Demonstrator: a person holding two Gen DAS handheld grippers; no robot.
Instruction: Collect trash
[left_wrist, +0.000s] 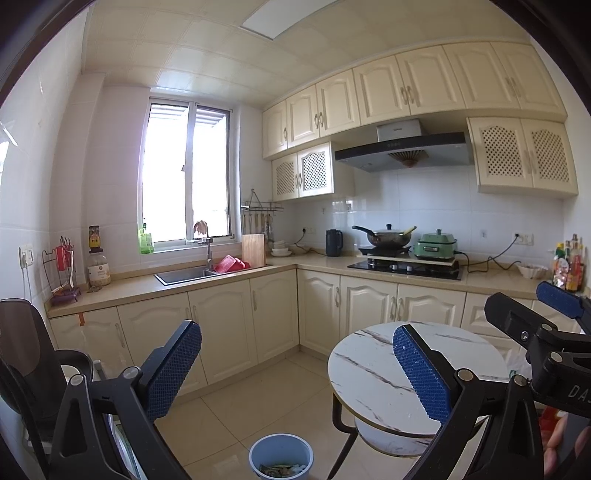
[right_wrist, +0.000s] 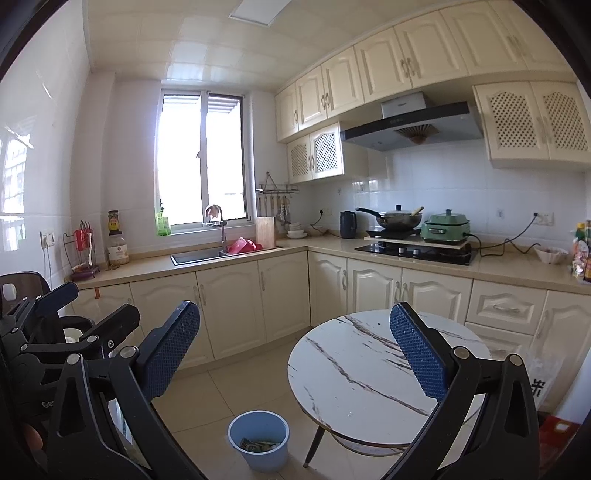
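Observation:
A light blue bin (left_wrist: 280, 456) stands on the tiled floor just left of a round marble-top table (left_wrist: 369, 373). Paper scraps (left_wrist: 282, 470) lie inside it. My left gripper (left_wrist: 295, 328) is held open above the floor, and nothing sits between its blue pads. Its right finger overlaps the table top in the left wrist view. The right wrist view shows the same bin (right_wrist: 258, 437) with the scraps (right_wrist: 258, 445) and the table (right_wrist: 351, 373). My right gripper (right_wrist: 294, 308) is open and holds nothing. Each gripper appears in the other's view: the right gripper (left_wrist: 528, 302), the left gripper (right_wrist: 94, 302).
An L-shaped counter (left_wrist: 147, 288) with cream cabinets runs along the far walls, with a sink (left_wrist: 184, 275), a hob and wok (left_wrist: 388, 238). A dark chair (left_wrist: 33, 354) stands at the left. A red crate (right_wrist: 557, 432) sits at the lower right. Open tiled floor (left_wrist: 258, 398) lies ahead.

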